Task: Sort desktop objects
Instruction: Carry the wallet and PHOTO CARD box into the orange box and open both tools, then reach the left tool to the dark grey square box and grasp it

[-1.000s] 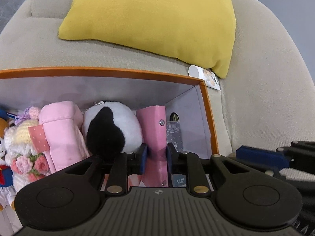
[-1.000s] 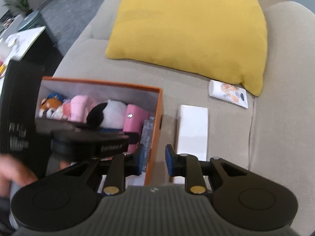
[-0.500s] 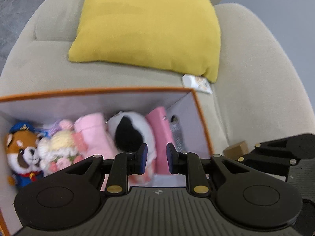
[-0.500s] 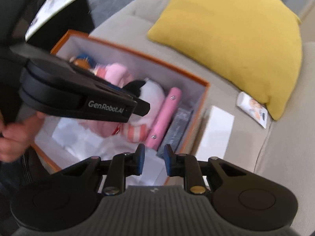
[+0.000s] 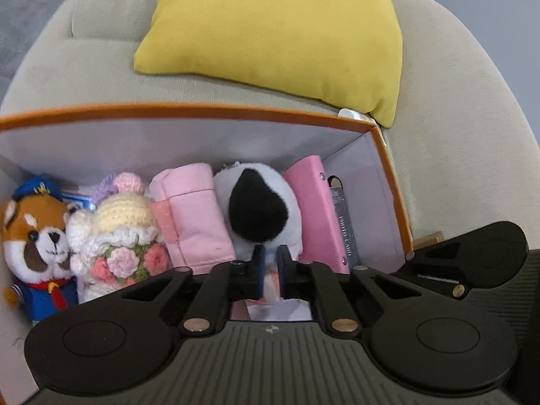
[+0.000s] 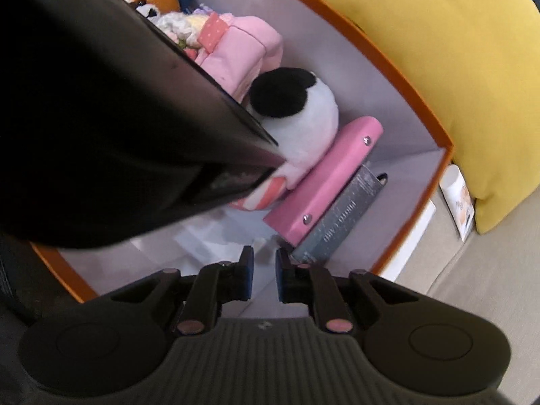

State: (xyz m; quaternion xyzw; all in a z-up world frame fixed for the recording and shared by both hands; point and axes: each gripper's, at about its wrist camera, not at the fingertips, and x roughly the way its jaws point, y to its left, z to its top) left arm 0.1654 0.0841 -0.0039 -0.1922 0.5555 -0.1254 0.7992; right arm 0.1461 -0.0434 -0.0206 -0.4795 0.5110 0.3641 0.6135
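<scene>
An orange box [image 5: 202, 109] with a white inside stands on a beige sofa. Lined up in it are a red-panda plush [image 5: 37, 236], a crochet doll [image 5: 118, 229], a pink pouch [image 5: 192, 216], a black-and-white plush [image 5: 260, 209], a pink case [image 5: 317, 216] and a slim grey box [image 5: 344, 226]. My left gripper [image 5: 270, 266] hangs shut just in front of the black-and-white plush, with nothing visibly pinched. My right gripper [image 6: 264, 270] points down over the box floor beside the grey box [image 6: 341, 216]. Its jaws are closing with nothing between them.
A white flat box [image 6: 418, 229] lies on the sofa against the orange box's right wall. A cream tube [image 6: 459, 195] lies by the yellow cushion [image 6: 455, 67] behind. A small brown block [image 5: 428, 239] sits near the box's corner. In the right wrist view, the left gripper's black body fills the upper left.
The left gripper pulled up and back from the pink case and shut its jaws. The right gripper rolled and dropped from above the sofa to over the box's inside, its jaws narrowing.
</scene>
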